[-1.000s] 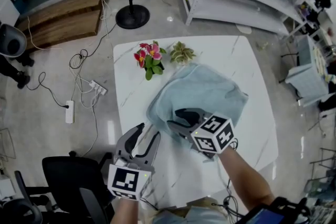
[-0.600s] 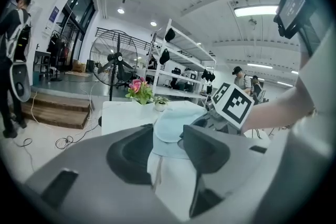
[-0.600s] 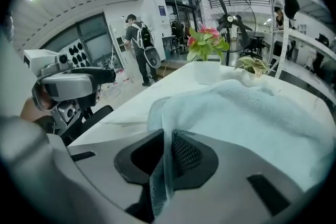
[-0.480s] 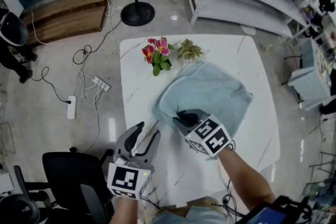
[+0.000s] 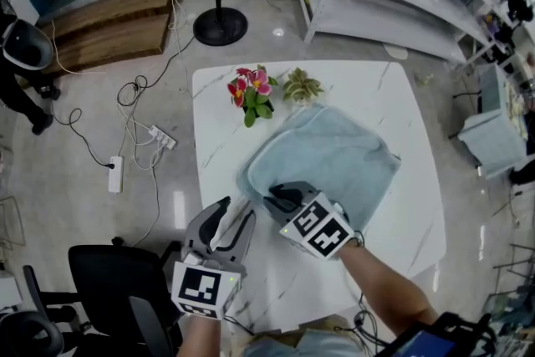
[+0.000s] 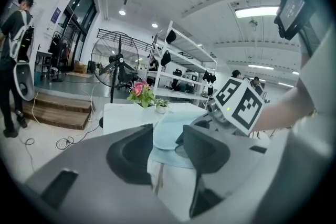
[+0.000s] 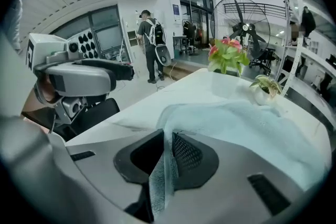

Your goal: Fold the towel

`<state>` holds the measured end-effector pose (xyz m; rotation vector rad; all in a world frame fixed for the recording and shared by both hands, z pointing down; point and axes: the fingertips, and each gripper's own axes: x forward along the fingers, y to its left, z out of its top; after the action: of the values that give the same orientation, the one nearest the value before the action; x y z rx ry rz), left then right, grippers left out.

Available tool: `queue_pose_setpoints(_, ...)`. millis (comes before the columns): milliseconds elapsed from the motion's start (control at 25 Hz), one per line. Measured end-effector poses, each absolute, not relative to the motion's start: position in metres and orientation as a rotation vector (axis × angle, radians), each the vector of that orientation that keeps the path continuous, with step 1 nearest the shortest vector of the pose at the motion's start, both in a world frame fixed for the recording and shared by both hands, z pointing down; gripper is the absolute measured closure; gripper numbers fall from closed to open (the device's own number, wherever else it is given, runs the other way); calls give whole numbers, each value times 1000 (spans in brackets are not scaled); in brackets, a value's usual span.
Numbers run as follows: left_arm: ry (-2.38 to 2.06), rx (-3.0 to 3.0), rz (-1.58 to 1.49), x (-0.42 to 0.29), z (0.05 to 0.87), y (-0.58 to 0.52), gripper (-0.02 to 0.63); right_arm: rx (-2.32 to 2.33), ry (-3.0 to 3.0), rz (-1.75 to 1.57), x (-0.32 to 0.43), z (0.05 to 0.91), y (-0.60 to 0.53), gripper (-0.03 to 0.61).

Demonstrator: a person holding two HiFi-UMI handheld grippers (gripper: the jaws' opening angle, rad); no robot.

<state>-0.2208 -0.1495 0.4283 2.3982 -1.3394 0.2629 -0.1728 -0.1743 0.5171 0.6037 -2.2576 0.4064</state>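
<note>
Right gripper (image 5: pixel 280 198), jaws just closing, clamps the towel's (image 5: pixel 334 155) edge (pale blue, on the tabletop (image 5: pixel 393 96)); left gripper (image 5: pixel 232 213) hovers, jaws apart.

Left grey plastic gripper (image 5: pixel 235 215), right grey plastic gripper (image 5: pixel 281 198): black textured pads (image 7: pixel 191 157), white cubes (image 5: pixel 201 288) bearing black square markers.

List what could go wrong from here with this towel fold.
The right gripper, whose jaws have just been closing, pinches only a thin bit of towel edge; it may slip out when lifted.
The left gripper is open and off the towel, so a one-sided pull could skew it.
The flowers and small plant stand near the towel's far edge; a sweep could topple them.
</note>
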Motion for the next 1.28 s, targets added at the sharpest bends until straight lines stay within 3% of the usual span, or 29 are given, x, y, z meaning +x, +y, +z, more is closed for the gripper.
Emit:
queue_pose_setpoints(160,-1335,2387,279,-220,435,-148,433,571,-2232,413,-180,538,-169,491)
queue_pose_setpoints(280,-1346,2385,294,-220,436,-147,431,529,-2295,445,-184,520,-162,398)
queue_pose_setpoints(320,-1354,2385,297,-220,436,-147,431,528,-2332,454,-182,508,-161,394)
queue_pose_setpoints(680,-1362,2430,319,-184,421,-133,431,778,-2503,507,-90,421,-158,404)
queue_pose_setpoints(880,-1342,2455,347,-158,418,-115,431,873,-2397,574,-30,454,-116,414)
queue_pose_setpoints(1160,-1338,2447,422,-137,432,-87,431,746,-2292,499,-37,523,-47,413)
queue_pose_setpoints(1280,-1349,2454,434,-131,433,-80,431,724,-2254,411,-32,535,-41,447)
